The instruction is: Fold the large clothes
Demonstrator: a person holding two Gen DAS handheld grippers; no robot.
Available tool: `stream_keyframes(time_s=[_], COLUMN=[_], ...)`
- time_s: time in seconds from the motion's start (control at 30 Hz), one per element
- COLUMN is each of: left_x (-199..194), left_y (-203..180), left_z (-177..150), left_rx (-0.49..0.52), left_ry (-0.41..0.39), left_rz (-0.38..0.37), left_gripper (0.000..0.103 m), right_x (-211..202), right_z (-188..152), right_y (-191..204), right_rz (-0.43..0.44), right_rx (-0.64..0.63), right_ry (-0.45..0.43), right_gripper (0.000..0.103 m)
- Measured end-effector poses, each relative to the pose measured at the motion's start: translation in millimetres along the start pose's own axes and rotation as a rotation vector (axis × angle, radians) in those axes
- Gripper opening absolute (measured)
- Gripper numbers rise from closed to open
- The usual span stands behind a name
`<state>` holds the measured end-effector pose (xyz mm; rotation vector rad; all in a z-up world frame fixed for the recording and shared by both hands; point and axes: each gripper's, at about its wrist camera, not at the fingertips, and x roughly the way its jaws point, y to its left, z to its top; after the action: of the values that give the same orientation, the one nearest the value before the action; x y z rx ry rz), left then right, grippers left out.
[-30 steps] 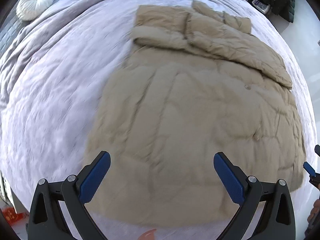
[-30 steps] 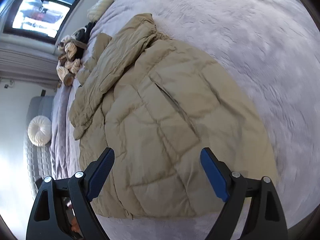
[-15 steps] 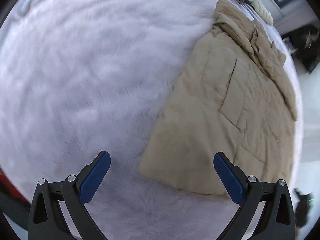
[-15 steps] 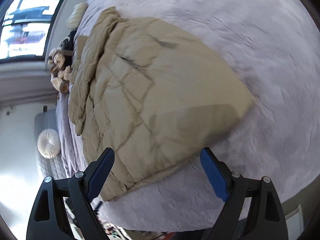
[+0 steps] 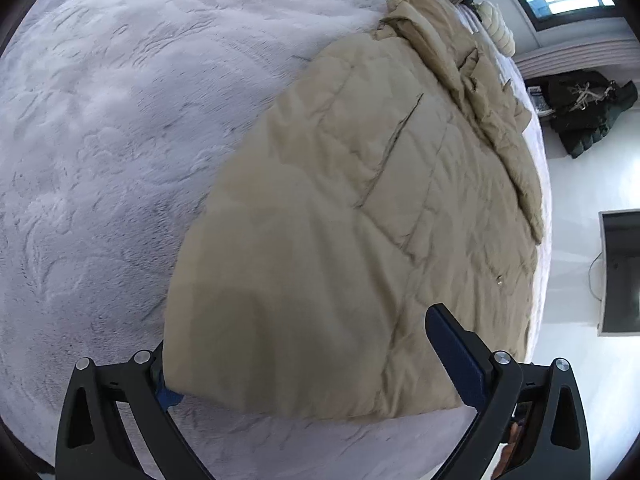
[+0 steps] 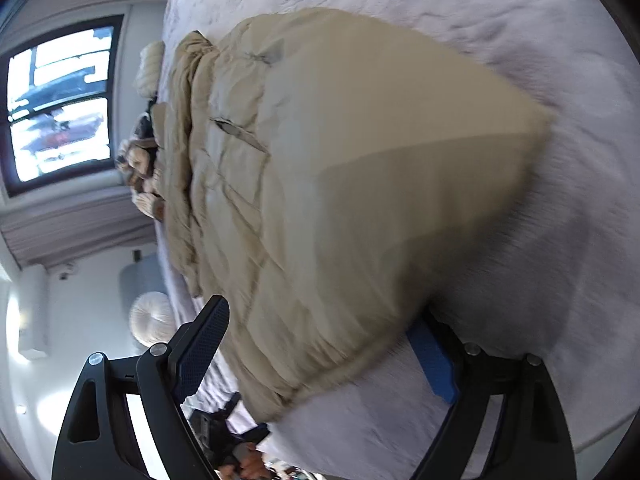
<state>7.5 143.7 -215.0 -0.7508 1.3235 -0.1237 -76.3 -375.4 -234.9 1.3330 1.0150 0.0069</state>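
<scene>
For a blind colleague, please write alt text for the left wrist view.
A tan quilted coat lies flat on a pale grey plush blanket. The open left hand-held gripper straddles the coat's near hem corner, its jaws just starting to close.

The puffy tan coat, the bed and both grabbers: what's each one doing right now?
Puffy tan quilted coat: lying flat, sleeves folded in, hem between both grippers' jaws.
Pale lilac fuzzy bedspread: spread under the coat.
Left gripper: open, jaws just closing slightly, astride a hem corner.
Right gripper: open, astride the other corner.
</scene>
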Motion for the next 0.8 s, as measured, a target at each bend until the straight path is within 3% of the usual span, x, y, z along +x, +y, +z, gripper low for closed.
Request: stream_keyframes(time_s=[0.07, 0.1, 0.17, 0.23, 0.27, 0.3, 0.33, 0.37, 0.57, 0.8], left_x=[1.8, 2.3, 5.0, 2.5, 0.0, -2.8, -6.7, -10.8, -51.6, -83.9], left_y=[-4.4, -4.4, -9.4, -14.9, -18.5, -22.1, -24.5, -26.0, -51.6, -111.9], left_z=[2.2, 2.7, 2.7, 3.3, 3.9, 5.0, 6.6, 8.4, 32.0, 91.7], left_rx=[0.008, 0.014, 0.044, 0.075, 0.093, 0.104, 0.104, 0.097, 0.102, 0.157], left_ry=[0.008, 0.011, 0.022, 0.014, 0.010, 0.006, 0.004, 0.001, -0.079, -0.210], left_rz=[-0.010, -0.009, -0.004, -0.014, -0.029, -0.039, -0.057, -0.079, -0.178, -0.253], left_gripper=[0.074, 0.067, 0.033, 0.023, 0.022, 0.020, 0.019, 0.019, 0.017, 0.017], right_x=[0.7, 0.7, 0.0, -0.9, -0.9, -1.6, -1.3, -1.7, -5.2, -7.7], right_z=[2.7, 3.7, 6.1, 7.2, 8.3, 9.7, 12.2, 15.4, 26.4, 68.2], right_y=[2.1, 3.3, 3.3, 2.1, 1.5, 0.3, -0.7, -1.9, 35.4, 135.2], right_rz=[0.035, 0.050, 0.065, 0.065, 0.060, 0.053, 0.044, 0.044, 0.124, 0.208], right_rx=[0.011, 0.016, 0.022, 0.028, 0.034, 0.038, 0.045, 0.053, -0.051, -0.228], right_ry=[-0.010, -0.012, -0.009, -0.003, -0.001, 0.004, 0.014, 0.025, 0.073, 0.070], right_gripper=[0.090, 0.090, 0.090, 0.086, 0.081, 0.061, 0.026, 0.015, 0.011, 0.010])
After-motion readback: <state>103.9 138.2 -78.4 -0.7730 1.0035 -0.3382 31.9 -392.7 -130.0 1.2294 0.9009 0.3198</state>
